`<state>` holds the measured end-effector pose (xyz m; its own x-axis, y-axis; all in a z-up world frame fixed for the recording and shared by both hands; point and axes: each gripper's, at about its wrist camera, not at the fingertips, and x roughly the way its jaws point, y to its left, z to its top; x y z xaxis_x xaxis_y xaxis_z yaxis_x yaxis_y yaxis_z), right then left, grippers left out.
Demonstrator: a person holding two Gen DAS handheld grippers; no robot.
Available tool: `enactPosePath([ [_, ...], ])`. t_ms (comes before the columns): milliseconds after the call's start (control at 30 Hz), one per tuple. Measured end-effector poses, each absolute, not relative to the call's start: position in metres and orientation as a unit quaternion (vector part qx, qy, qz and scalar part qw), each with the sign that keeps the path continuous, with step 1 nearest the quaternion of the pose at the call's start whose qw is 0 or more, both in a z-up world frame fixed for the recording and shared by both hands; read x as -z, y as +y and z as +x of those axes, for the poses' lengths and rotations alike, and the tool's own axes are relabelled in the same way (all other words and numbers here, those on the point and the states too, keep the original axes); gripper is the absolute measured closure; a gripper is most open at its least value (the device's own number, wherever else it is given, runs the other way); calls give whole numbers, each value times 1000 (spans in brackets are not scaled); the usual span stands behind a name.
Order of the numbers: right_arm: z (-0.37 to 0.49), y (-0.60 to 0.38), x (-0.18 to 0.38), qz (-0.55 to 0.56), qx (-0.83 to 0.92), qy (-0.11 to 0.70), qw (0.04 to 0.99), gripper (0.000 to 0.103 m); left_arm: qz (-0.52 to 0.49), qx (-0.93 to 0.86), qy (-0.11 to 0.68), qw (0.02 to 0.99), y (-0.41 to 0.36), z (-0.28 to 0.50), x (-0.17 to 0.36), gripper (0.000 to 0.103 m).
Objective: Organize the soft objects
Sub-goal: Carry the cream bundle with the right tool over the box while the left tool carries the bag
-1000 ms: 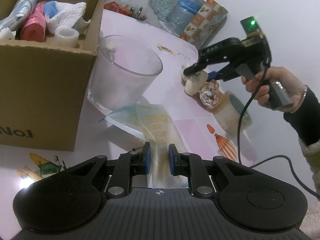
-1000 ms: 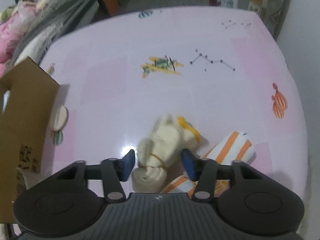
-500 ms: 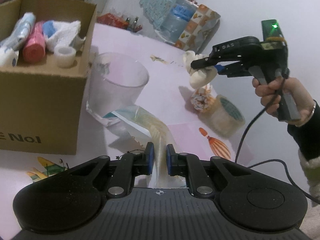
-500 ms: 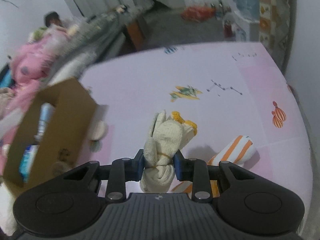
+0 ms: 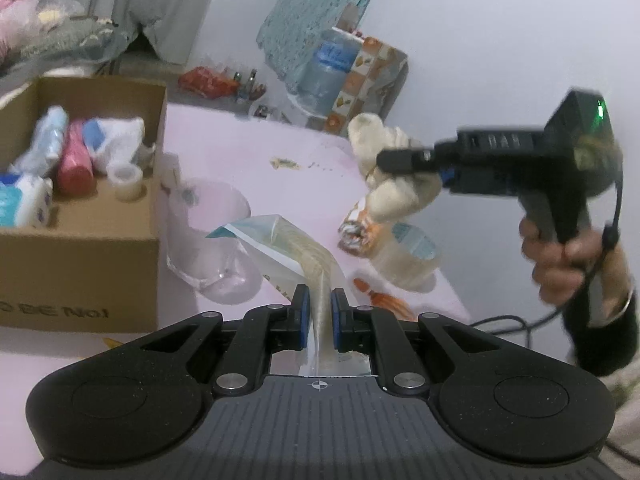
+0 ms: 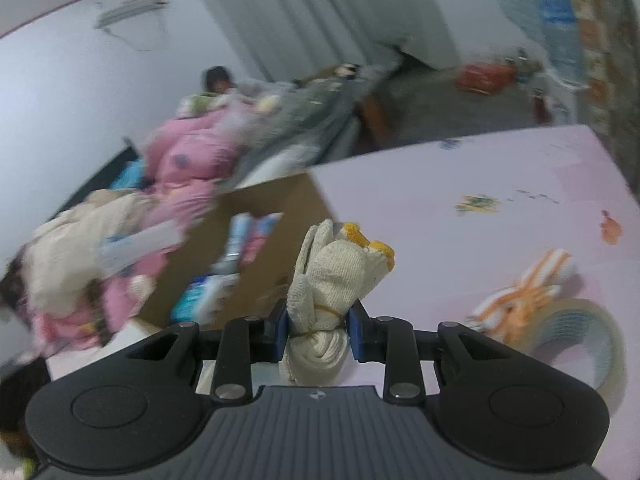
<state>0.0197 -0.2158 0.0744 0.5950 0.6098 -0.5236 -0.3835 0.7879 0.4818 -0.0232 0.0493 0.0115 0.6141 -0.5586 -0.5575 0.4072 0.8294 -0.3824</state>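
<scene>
My right gripper (image 6: pixel 316 328) is shut on a cream bundle of knit gloves (image 6: pixel 332 280) tied with a rubber band, held in the air above the pink table; it also shows in the left wrist view (image 5: pixel 392 184). My left gripper (image 5: pixel 319 312) is shut on a clear plastic packet (image 5: pixel 296 248) with a pale strip inside, lifted off the table. A cardboard box (image 5: pixel 92 240) at the left holds several soft rolls and packs; it also shows in the right wrist view (image 6: pixel 260 240).
A clear glass cup (image 5: pixel 212 236) stands next to the box. An orange-striped rolled cloth (image 6: pixel 520 292) and a roll of clear tape (image 6: pixel 576 344) lie on the pink table (image 6: pixel 460 248) at the right. Bedding and clutter lie beyond the table.
My right gripper closed on the glove bundle, lifted it off the table and swung towards the box. My left gripper rose with the packet in it.
</scene>
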Motion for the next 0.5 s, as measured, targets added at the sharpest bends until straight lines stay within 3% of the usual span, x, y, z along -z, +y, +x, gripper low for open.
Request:
enactPosePath([
  [267,8,-184,-109,177,-382,295,858,94,-96,221,286,927,96,-45,-83,94],
  [500,63,-115,-116,172,-438,333,817,94,-9,111,267,957,121,-1,-100,94],
])
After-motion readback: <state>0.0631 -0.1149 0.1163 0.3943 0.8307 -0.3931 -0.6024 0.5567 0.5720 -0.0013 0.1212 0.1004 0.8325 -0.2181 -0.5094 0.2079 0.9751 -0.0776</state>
